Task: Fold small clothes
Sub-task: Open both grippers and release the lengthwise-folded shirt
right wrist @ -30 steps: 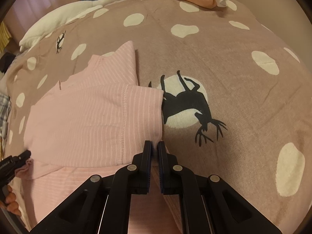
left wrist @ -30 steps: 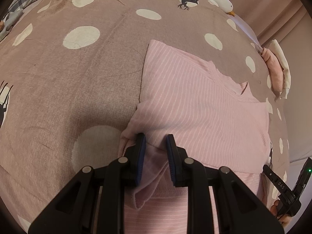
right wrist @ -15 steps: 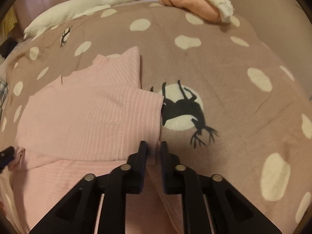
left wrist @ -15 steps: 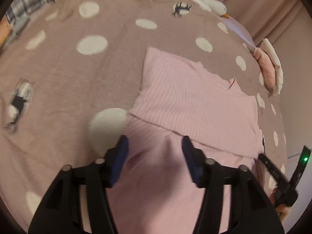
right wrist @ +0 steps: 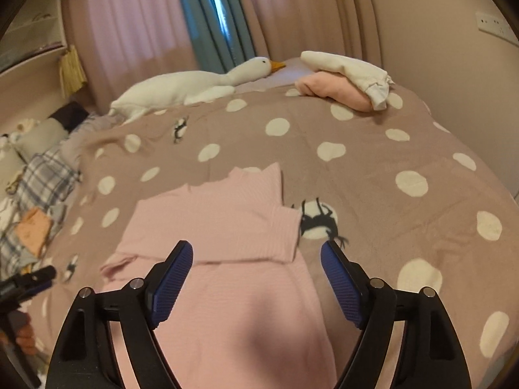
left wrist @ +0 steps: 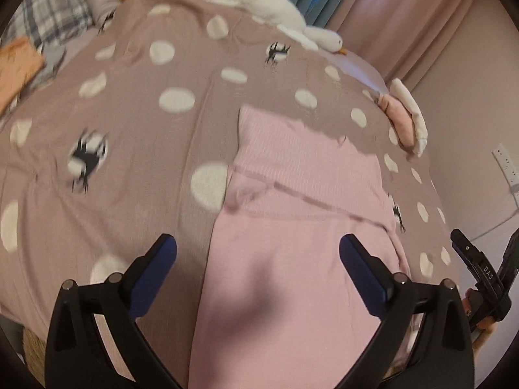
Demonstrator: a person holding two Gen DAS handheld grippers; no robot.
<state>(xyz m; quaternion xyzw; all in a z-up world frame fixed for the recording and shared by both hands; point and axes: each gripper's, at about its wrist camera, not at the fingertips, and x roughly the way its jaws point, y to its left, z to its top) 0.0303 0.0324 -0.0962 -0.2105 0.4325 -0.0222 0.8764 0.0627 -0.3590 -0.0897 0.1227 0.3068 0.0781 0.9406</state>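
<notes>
The pink ribbed garment (left wrist: pixel 301 227) lies flat on the bed, its near part spread below both pairs of tongs and its far part folded into a doubled panel with a crosswise edge. The left tongs (left wrist: pixel 258 261) stand wide apart over the garment's near left edge, their jaws having just been opening, with nothing pressed between them; the cloth lies beneath, not gripped. The right tongs (right wrist: pixel 256 267) also stand apart, jaws just opened, hanging above the garment's near right side and clear of it. Beyond the fold stretches the brown spotted bedspread (right wrist: pixel 373 168). Farther off, at the bed's far edge, rest a white plush goose (right wrist: pixel 181 89) and a stack of folded pink and white clothes (right wrist: pixel 347 79), with curtains (right wrist: pixel 292 9) behind.
</notes>
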